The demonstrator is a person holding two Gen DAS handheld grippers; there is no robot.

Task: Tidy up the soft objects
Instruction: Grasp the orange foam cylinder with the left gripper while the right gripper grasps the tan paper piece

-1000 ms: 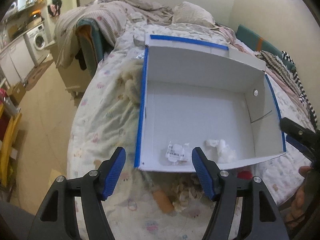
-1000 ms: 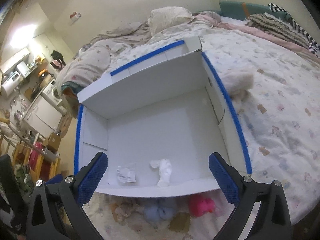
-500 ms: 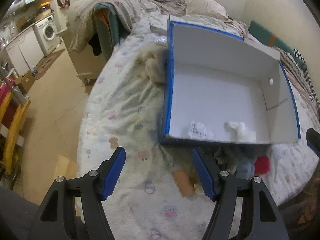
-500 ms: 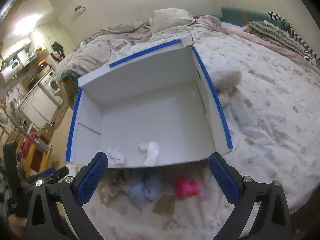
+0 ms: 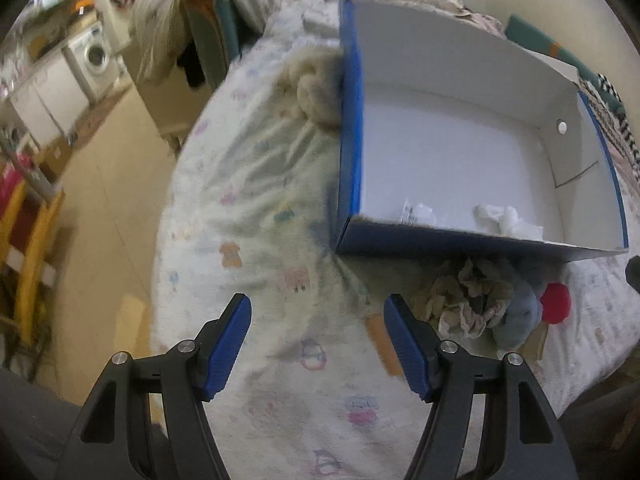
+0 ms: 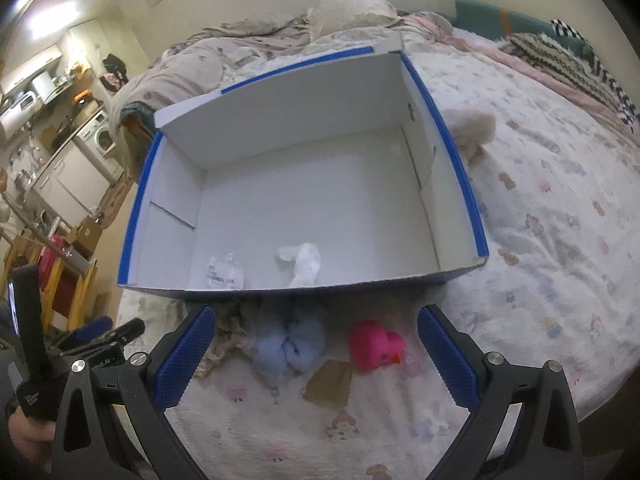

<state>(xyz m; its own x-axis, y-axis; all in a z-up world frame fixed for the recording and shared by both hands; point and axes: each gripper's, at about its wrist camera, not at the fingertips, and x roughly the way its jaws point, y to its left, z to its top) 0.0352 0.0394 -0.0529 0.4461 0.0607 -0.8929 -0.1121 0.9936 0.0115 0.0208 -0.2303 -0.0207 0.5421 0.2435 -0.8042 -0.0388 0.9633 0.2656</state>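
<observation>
Left wrist view: the left gripper (image 5: 317, 344) hangs over the printed quilt (image 5: 248, 184), its ribbed blue pads wide apart with nothing between them. A cardboard box (image 5: 352, 128), blue outside and smooth white inside, lies open-topped ahead, its long axis running left to right. Crumpled white paper (image 5: 508, 220) lies inside by the near wall. A fluffy cream toy (image 5: 316, 92) presses against the left wall.

Right wrist view: the right gripper (image 6: 316, 352) is likewise spread and empty. Just before the box (image 6: 460, 160) lie a plush blue toy (image 6: 288, 344), a glossy pink duck (image 6: 374, 344), beak pointing right, and a flat brown card (image 6: 330, 384).
</observation>
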